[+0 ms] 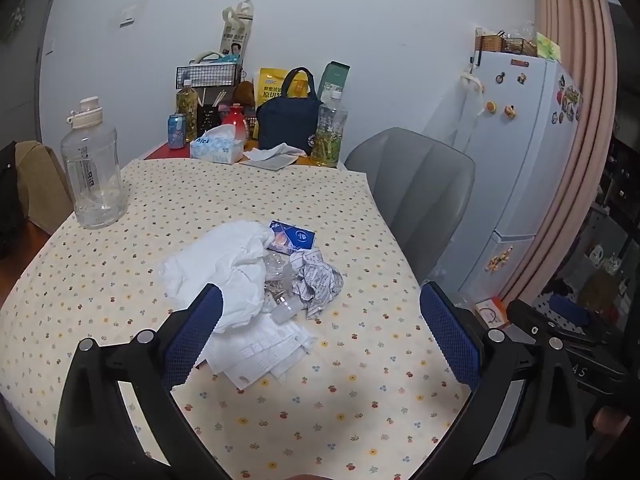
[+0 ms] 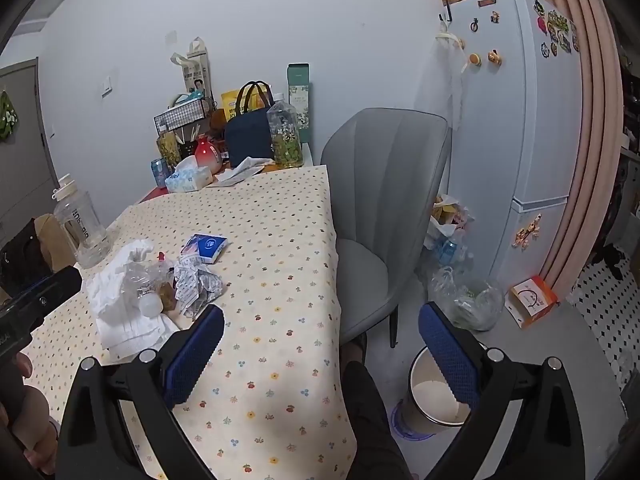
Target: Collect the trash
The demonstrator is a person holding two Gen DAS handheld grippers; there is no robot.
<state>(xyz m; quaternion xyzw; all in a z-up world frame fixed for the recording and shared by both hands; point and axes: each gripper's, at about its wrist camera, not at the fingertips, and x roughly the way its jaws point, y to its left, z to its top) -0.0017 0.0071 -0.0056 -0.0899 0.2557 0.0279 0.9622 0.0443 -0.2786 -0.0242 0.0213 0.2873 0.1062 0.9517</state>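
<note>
I hold both the left gripper (image 1: 320,332) and right gripper (image 2: 320,344) spread wide and empty, angled down so the trash pile (image 1: 256,276) mid-table sits ahead, bin (image 2: 436,396) near right.

On the bench (image 1: 360,400) the trash sits in one heap: a crumpled tissue wad (image 1: 224,268) to the left, a crushed plastic bottle (image 1: 280,280) in the middle, crumpled printed paper (image 1: 318,280) to the right, a small carton (image 1: 292,237) just behind them and flat receipts (image 1: 260,350) in front. A large water jug (image 1: 94,172) stands well to the left. A chair (image 2: 380,200) stands at the bench's right edge, a fridge (image 2: 520,120) beyond it. On the floor beside the chair stands a waste bin (image 2: 436,396).
</note>
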